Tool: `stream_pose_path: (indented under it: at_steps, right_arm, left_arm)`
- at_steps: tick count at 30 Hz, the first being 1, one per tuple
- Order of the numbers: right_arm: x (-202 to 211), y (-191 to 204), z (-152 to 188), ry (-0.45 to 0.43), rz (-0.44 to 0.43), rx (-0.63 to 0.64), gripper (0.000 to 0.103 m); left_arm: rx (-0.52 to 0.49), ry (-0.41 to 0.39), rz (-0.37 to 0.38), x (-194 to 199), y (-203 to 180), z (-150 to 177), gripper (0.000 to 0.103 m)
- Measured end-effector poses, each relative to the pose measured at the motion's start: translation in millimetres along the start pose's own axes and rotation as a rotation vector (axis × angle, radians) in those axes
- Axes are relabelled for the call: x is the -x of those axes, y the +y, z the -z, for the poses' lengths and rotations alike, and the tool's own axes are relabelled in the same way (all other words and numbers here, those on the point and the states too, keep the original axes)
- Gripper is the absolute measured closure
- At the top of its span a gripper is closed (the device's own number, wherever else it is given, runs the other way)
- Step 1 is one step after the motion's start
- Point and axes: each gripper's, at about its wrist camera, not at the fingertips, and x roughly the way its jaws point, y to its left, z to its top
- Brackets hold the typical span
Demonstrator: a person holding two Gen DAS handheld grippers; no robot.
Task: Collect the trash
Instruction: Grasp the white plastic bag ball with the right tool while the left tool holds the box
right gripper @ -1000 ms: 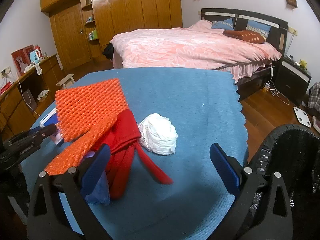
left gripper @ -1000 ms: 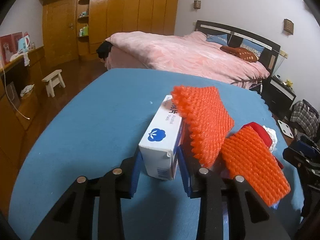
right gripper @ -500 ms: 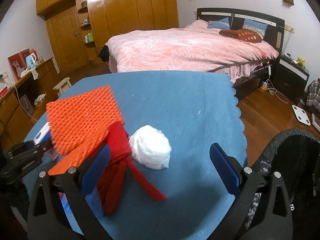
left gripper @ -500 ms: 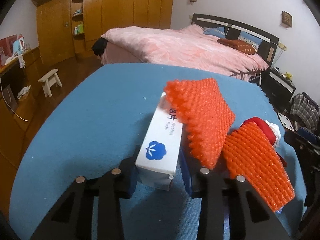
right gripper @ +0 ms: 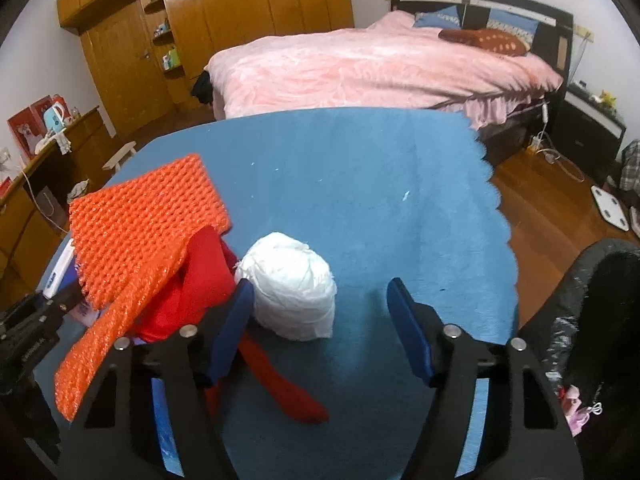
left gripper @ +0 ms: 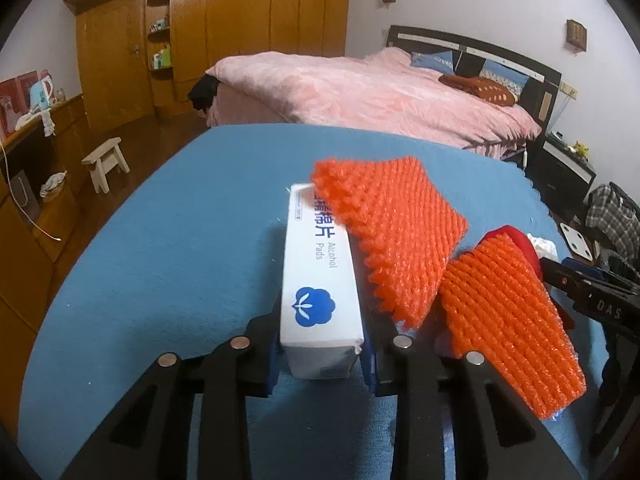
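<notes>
My left gripper (left gripper: 322,354) is shut on a white alcohol pads box (left gripper: 320,280) and holds it tilted up off the blue table (left gripper: 180,240). Orange foam netting (left gripper: 396,232) rests against the box's right side; a second piece (left gripper: 508,320) lies lower right. My right gripper (right gripper: 320,320) is open, with a white crumpled paper ball (right gripper: 296,288) just ahead between its fingers. A red ribbon-like wrapper (right gripper: 208,280) and the orange netting (right gripper: 140,232) lie left of the ball. A bin with a black bag (right gripper: 592,320) stands at the right.
The blue table (right gripper: 360,168) has a scalloped right edge. A pink bed (left gripper: 360,92) stands behind it. Wooden wardrobes and a dresser line the left side, with a small stool (left gripper: 106,160) on the floor. The left gripper shows in the right wrist view (right gripper: 28,332).
My left gripper has lifted the box's near end, so the box now tilts upward. My right gripper has moved forward and left, bringing the paper ball between its open fingers.
</notes>
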Motion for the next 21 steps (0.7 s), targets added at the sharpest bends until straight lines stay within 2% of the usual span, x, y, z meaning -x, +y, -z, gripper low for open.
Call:
stream_pose_path:
  at_steps: [3,5,8,21]
  right_arm:
    - [-4,3,-1,0.018,-0.039,0.008,0.054]
    - [-5,8,-1,0.022,-0.056,0.021,0.068]
    - [-4,13,0,0.02,-0.067,0.042,0.072]
    - [36,0,-10,-0.076,-0.048,0.02,0.075]
  left_arm:
    - [-0.002,0.009,-0.005,-2,-2,0,0.07]
    - [-0.003,0.007,-0.006,-2,-3,1,0.071]
    - [-0.005,-0.002,-0.006,0,-3,1,0.073]
    - [0.038,-0.051,-0.038,33,1,7,0.073]
